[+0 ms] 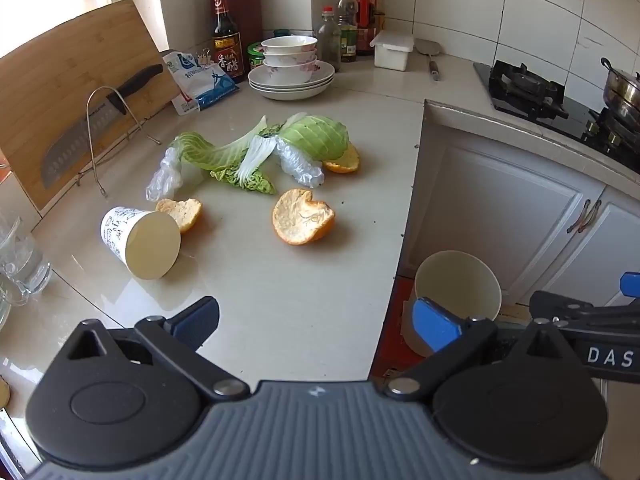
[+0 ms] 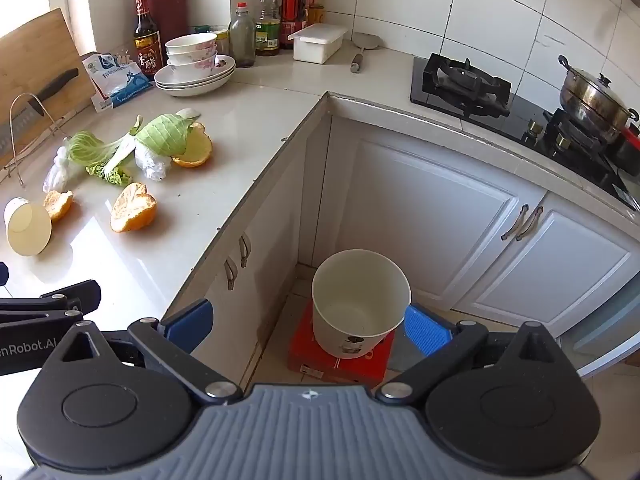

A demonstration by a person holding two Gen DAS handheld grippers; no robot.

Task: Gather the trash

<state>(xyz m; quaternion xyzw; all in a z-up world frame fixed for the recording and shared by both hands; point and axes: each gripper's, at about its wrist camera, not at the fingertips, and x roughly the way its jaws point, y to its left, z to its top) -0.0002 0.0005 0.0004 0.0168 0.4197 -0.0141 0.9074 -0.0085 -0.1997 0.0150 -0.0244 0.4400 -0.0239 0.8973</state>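
Trash lies on the pale counter (image 1: 280, 300): a tipped paper cup (image 1: 140, 242), orange peels (image 1: 303, 217) (image 1: 181, 212) (image 1: 343, 159), cabbage leaves (image 1: 256, 148) and crumpled clear plastic (image 1: 300, 164). The same pile shows in the right wrist view, with the cup (image 2: 28, 226) and the big peel (image 2: 133, 208). A white bin (image 2: 360, 300) stands on a red box (image 2: 338, 360) on the floor, seemingly empty. My left gripper (image 1: 316, 324) is open over the counter's front edge, empty. My right gripper (image 2: 308, 326) is open above the floor and bin, empty.
Stacked bowls and plates (image 1: 291, 66), sauce bottles (image 1: 227, 36), a salt bag (image 1: 200, 82) and a white box (image 1: 392, 50) line the back. A knife (image 1: 92, 120) leans on a cutting board (image 1: 60, 80). Glasses (image 1: 20, 256) stand left. A stove with a pot (image 2: 592, 100) is right.
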